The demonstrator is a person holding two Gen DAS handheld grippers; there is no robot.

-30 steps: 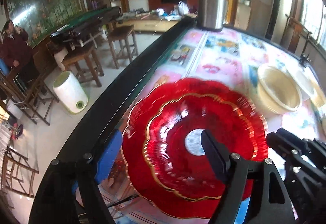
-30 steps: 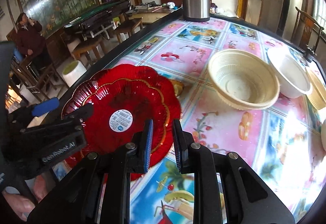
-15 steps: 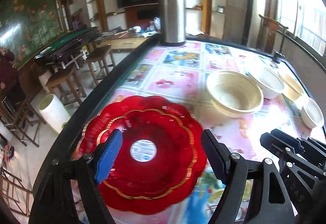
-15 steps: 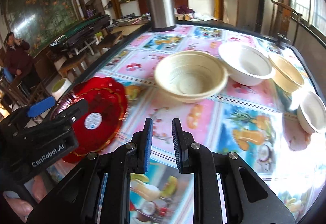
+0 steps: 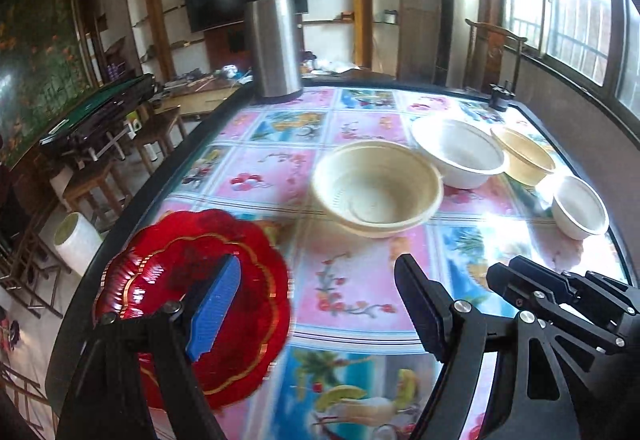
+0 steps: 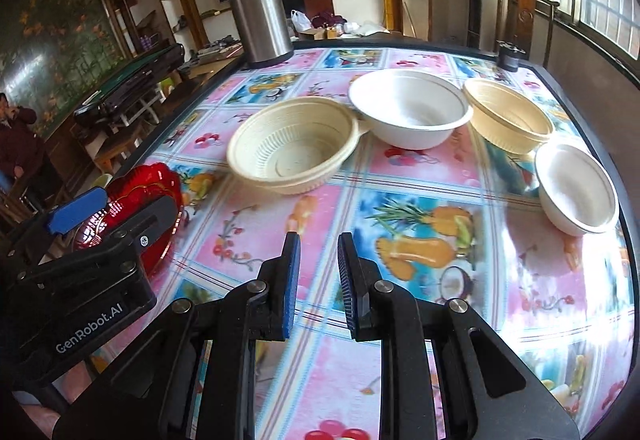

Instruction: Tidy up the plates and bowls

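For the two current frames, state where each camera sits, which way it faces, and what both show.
Left wrist: rides the left gripper, tilted down across the fruit-print table; own fingers spread wide, the red scalloped plate below the left one, the right gripper at lower right.
Right wrist: rides the right gripper, tilted down at the four bowls; own fingers narrowly gapped and empty, the left gripper at far left.
Shared: the plate, the ribbed cream bowl, the steel flask.
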